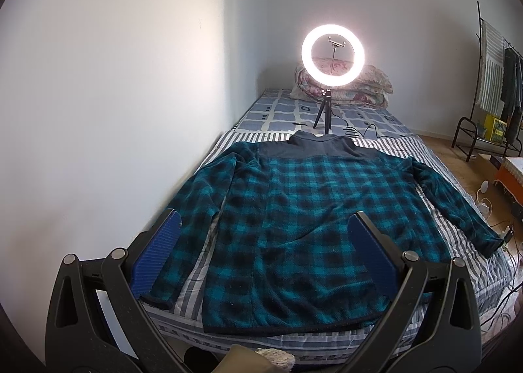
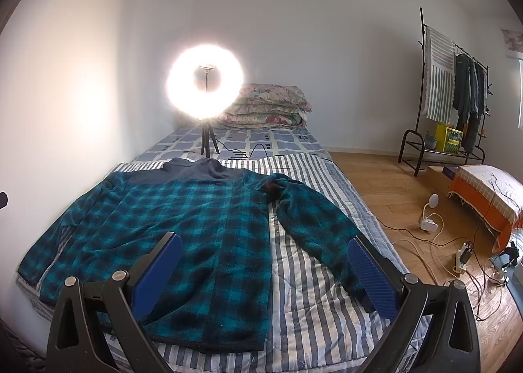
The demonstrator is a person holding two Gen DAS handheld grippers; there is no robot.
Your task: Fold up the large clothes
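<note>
Your ring light (image 1: 332, 58) is the main source, sitting upper centre in the left wrist view; in the right wrist view it blooms into heavy glare (image 2: 205, 81), washing out its rim. The wall (image 1: 114, 95) beside it glows softly. Fisheye bending curves your frame edges, and the corners vignette black.

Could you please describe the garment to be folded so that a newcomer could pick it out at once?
Find the bed along the white wall, with a glowing ring light near its far end. In front of the lamp, the jacket lies flat with sleeves spread: teal-and-black checked fleece with a plain dark collar, unlike the striped cover beneath.
</note>
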